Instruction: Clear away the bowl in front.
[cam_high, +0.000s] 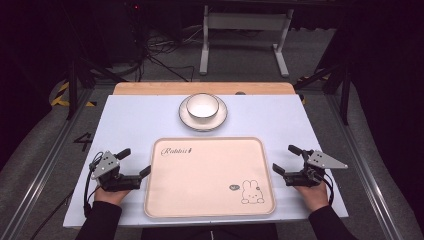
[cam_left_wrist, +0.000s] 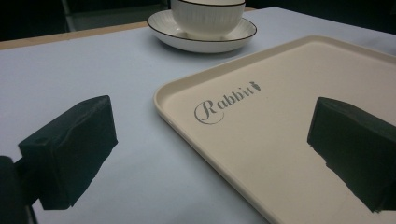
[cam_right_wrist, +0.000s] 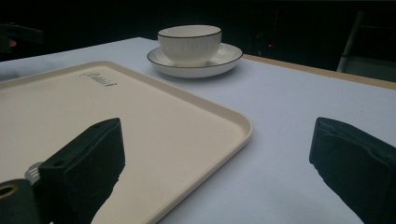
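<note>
On the left, the person's left hand (cam_high: 107, 192) rests low on the table (cam_high: 135, 117) and holds the left gripper (cam_high: 134, 162). It points up and a little to the right, at the tray's left edge. Its jaws are spread wide with nothing between them. In the left gripper view, one jaw hangs over the bare table and the other over the tray (cam_left_wrist: 280, 121), but I cannot tell if they touch it.

In the middle lies the big cream tray (cam_high: 210, 175), flat on the table between both hands. It has a rabbit drawing (cam_high: 251, 192) in one corner. Behind the tray, a white bowl (cam_high: 202, 106) sits on a saucer (cam_high: 186, 116).

On the right, the right hand (cam_high: 315, 192) rests on the table too and holds the right gripper (cam_high: 286, 159), pointing up and a little to the left. Its jaws are also wide apart and hold nothing. One jaw is above the tray's right corner, the other above the table.
</note>
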